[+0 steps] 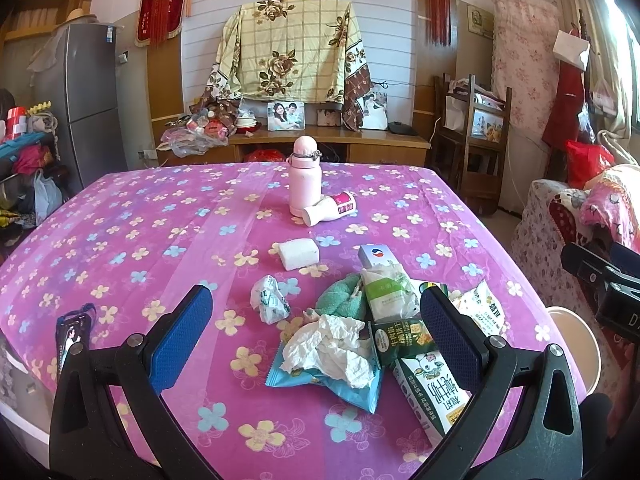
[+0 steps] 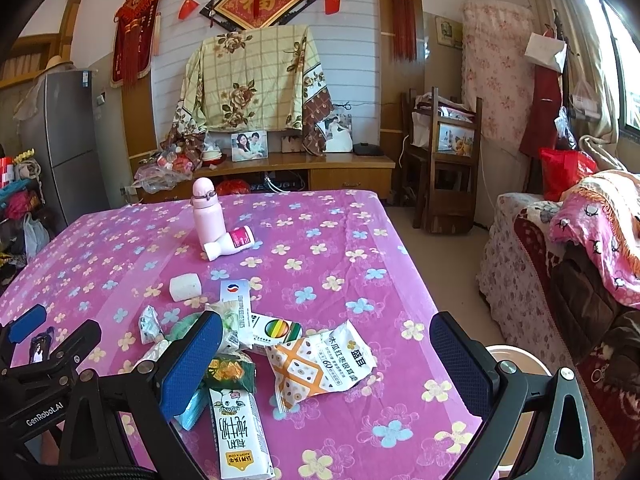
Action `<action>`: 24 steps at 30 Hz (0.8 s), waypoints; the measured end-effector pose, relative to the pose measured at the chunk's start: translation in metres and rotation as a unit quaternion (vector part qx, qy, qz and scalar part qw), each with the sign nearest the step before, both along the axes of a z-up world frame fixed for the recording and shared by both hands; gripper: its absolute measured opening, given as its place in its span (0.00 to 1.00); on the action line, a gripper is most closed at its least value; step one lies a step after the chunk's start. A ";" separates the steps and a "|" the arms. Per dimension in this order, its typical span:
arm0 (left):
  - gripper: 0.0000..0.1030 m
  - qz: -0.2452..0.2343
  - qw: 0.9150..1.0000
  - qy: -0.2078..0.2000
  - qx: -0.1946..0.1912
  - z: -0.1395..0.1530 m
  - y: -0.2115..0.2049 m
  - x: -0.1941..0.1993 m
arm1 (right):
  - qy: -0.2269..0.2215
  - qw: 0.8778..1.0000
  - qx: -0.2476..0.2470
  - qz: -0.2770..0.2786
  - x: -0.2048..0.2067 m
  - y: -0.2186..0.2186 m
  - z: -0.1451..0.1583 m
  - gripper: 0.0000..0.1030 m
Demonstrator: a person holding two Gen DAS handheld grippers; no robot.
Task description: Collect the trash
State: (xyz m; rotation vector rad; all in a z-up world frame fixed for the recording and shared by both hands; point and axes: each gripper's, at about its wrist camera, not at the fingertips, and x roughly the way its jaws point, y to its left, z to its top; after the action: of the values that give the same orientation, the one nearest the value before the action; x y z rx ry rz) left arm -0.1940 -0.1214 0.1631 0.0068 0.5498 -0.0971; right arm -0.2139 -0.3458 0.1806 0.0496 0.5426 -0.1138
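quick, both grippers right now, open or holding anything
Left gripper: open, holding nothing.
Right gripper: open, holding nothing.

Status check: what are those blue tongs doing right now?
Both tongs open, empty, above the table. Trash pile untouched. Bin at table's right edge. Nothing blocking.

Trash lies heaped on the pink flowered tablecloth (image 1: 120, 216), all placed relative to the crumpled white tissue (image 1: 328, 344). Tissue rests on a flat blue foil wrapper (image 1: 352, 390). Just right: dark green snack packet (image 1: 404, 338), white milk carton (image 2: 236, 428) lying flat. Further right: white-orange snack bag (image 2: 316, 360). Behind: teal cloth (image 1: 342, 298), possibly a rag. Left: small crumpled white wrapper (image 1: 269, 298).
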 end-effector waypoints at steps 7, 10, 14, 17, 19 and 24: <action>1.00 0.000 1.000 0.000 0.000 0.000 0.000 0.000 | 0.003 1.000 0.001 0.000 0.000 0.000 -0.001 1.00; 1.00 0.000 1.000 0.000 0.000 0.000 0.000 0.000 | 0.006 1.000 0.001 0.000 0.001 0.000 -0.003 1.00; 1.00 0.000 1.000 0.001 0.001 -0.001 0.000 0.000 | 0.009 1.000 -0.001 0.000 0.002 0.000 -0.004 1.00; 1.00 0.001 1.000 0.004 0.002 -0.004 -0.002 0.000 | 0.011 1.000 0.000 -0.001 0.003 0.000 -0.005 1.00; 1.00 0.002 1.000 0.006 0.002 -0.009 -0.003 -0.002 | 0.012 1.000 0.001 -0.002 0.003 0.000 -0.005 1.00; 1.00 0.003 1.000 0.007 0.002 -0.012 -0.004 -0.002 | 0.014 1.000 -0.001 -0.002 0.004 -0.001 -0.006 1.00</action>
State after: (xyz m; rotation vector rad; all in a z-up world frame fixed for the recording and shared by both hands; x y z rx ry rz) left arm -0.1963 -0.1257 0.1507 0.0079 0.5639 -0.0908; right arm -0.2101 -0.3466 0.1743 0.0474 0.5699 -0.1191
